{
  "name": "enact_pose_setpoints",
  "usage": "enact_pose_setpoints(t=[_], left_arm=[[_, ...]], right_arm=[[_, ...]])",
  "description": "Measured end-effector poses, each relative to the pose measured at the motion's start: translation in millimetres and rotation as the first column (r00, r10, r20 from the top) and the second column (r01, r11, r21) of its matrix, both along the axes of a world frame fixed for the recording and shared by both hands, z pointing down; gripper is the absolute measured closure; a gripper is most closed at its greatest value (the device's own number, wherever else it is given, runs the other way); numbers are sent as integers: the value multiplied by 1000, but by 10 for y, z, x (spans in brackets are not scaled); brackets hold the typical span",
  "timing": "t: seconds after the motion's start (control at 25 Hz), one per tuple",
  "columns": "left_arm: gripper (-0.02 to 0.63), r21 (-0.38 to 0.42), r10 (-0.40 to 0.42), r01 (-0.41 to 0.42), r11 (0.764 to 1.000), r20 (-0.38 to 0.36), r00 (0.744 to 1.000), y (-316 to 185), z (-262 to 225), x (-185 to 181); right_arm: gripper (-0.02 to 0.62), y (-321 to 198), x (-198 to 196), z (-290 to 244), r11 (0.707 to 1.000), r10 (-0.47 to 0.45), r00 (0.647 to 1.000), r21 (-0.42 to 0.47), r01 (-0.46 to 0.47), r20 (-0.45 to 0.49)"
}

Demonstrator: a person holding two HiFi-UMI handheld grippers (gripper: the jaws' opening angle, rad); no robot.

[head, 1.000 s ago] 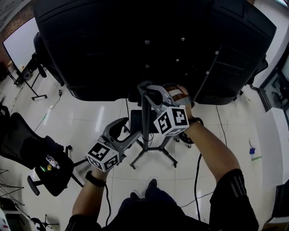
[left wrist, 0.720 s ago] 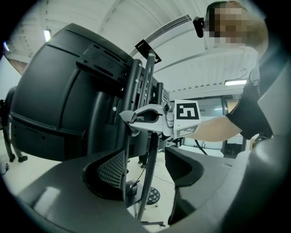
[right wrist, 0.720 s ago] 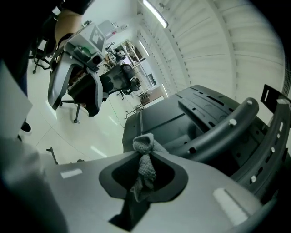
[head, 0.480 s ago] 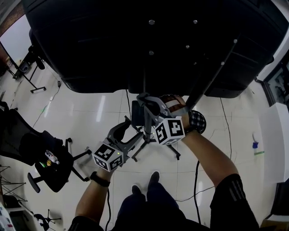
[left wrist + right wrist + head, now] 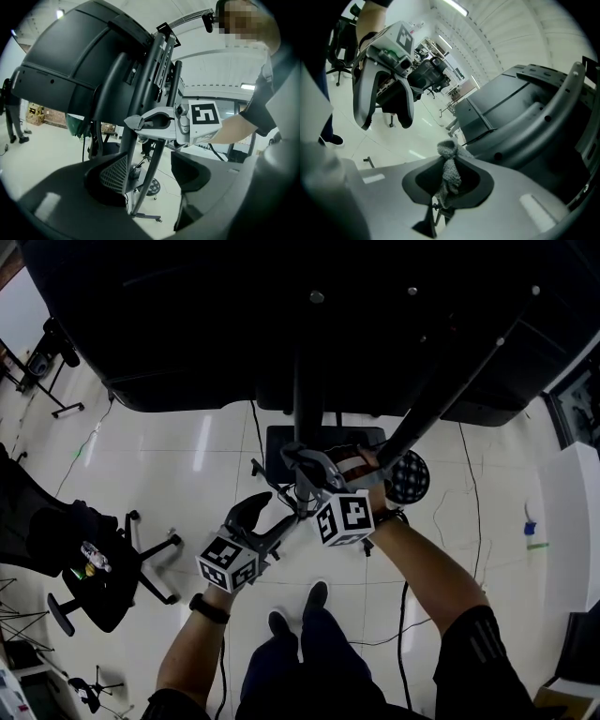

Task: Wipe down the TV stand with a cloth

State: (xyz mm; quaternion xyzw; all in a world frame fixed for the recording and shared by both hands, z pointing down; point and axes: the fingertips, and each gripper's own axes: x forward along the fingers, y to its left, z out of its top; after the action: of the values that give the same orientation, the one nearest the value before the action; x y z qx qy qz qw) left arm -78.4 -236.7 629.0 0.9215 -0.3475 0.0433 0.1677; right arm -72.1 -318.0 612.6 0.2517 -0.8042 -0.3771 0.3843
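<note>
Grey cloth (image 5: pixel 449 174): pinched in the right gripper (image 5: pixel 448 155), whose jaws are closed narrowly on it — a tuft stands above them, close to the stand.
Black TV stand (image 5: pixel 307 395): upright post and slanted brace under the dark back of the screen (image 5: pixel 187 315), with its base on the pale tiled floor (image 5: pixel 187 465).
Left gripper (image 5: pixel 151 174): jaws wide and just been opening — nothing pressed between them; the stand's post shows through the gap.
Office chair (image 5: pixel 84 559): well apart, at left.
</note>
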Motion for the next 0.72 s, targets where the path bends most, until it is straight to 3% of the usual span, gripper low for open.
enact_pose_setpoints(t=[0.2,0.44,0.72], left_arm=[[293,-20,11,-10,1000,49,999,2,501,-1],[288,-77,1,2,997,47,999,-54,1060,-51],[287,-139,-5,11,990,48,999,-165,1678,-52]], right_arm=[[549,8,-5,525,999,2,1000,-38,-2,-12],[548,-2,-28,1255,996,8,998,-85,-13,-61],[548,-10,-27,2004,984,34,998,-172,-42,-46]])
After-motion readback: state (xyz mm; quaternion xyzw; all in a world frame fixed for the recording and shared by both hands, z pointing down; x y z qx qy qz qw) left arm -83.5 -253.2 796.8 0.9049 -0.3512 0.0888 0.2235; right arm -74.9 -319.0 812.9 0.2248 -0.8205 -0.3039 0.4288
